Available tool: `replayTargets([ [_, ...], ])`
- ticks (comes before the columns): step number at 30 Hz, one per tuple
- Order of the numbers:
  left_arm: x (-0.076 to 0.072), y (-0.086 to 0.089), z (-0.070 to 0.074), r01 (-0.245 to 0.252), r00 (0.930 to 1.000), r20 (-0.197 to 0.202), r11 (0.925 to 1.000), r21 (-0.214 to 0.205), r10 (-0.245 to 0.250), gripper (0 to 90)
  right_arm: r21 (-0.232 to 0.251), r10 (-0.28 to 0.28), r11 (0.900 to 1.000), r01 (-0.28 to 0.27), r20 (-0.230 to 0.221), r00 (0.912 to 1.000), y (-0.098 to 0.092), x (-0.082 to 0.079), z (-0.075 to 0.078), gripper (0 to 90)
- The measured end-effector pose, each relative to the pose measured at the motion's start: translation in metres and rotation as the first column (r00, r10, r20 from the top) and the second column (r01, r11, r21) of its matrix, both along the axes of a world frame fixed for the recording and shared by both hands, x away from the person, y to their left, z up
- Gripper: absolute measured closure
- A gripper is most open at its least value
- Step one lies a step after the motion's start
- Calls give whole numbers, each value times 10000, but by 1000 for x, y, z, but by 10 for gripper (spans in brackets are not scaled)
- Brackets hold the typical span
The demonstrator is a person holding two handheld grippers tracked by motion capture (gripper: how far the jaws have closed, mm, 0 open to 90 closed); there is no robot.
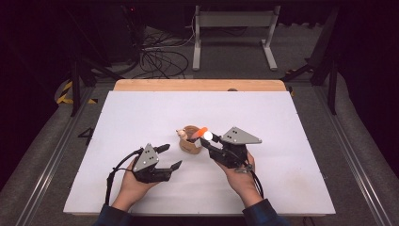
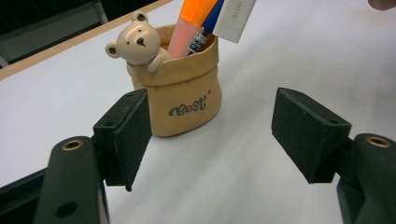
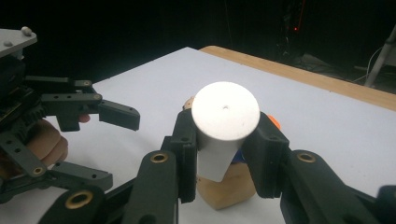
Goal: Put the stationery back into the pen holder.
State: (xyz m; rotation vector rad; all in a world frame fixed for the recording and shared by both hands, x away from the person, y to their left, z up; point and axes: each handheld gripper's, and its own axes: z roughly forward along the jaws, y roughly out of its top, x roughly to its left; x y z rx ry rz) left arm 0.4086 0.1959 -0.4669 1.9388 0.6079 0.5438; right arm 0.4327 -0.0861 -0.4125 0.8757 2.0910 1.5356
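Observation:
A tan sack-shaped pen holder [image 1: 189, 142] with a small bear figure [image 2: 135, 44] on its rim stands mid-table. An orange highlighter [image 2: 191, 18] and a blue pen [image 2: 205, 32] stick out of it. My right gripper [image 3: 225, 140] is shut on a white glue stick [image 3: 226, 112], tilted, its lower end just over the holder's rim [image 2: 187, 74]. In the high view that gripper [image 1: 211, 140] sits right of the holder. My left gripper [image 1: 171, 157] is open and holds nothing, a little in front of the holder [image 2: 182, 98] and left of it.
The white table top [image 1: 141, 113] has a wooden strip [image 1: 200, 85] along its far edge. Beyond it are cables [image 1: 160, 59] and a metal stand [image 1: 233, 33] on the floor. My left gripper [image 3: 112, 147] is close to my right one.

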Motion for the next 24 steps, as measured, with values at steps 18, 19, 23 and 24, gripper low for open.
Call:
replayTargets([
  [18, 0, 6, 2, -171, 9998, 109, 9998, -74, 172, 269, -1149, 155, 9933, -88, 578, 9982, 18, 14, -2, 673],
  [19, 0, 6, 2, -181, 9998, 109, 9998, -76, 182, 269, -1193, 177, 9928, -114, 515, 9985, 20, 15, -3, 673],
  [23, 0, 7, 3, -211, 9997, 88, 9997, -130, 213, 268, -1350, 281, 9906, -232, 350, 9990, 25, 18, -6, 673],
  [24, 0, 8, 3, -221, 9997, 91, 9997, -130, 222, 267, -1413, 295, 9897, -249, 306, 9991, 26, 19, -7, 673],
])
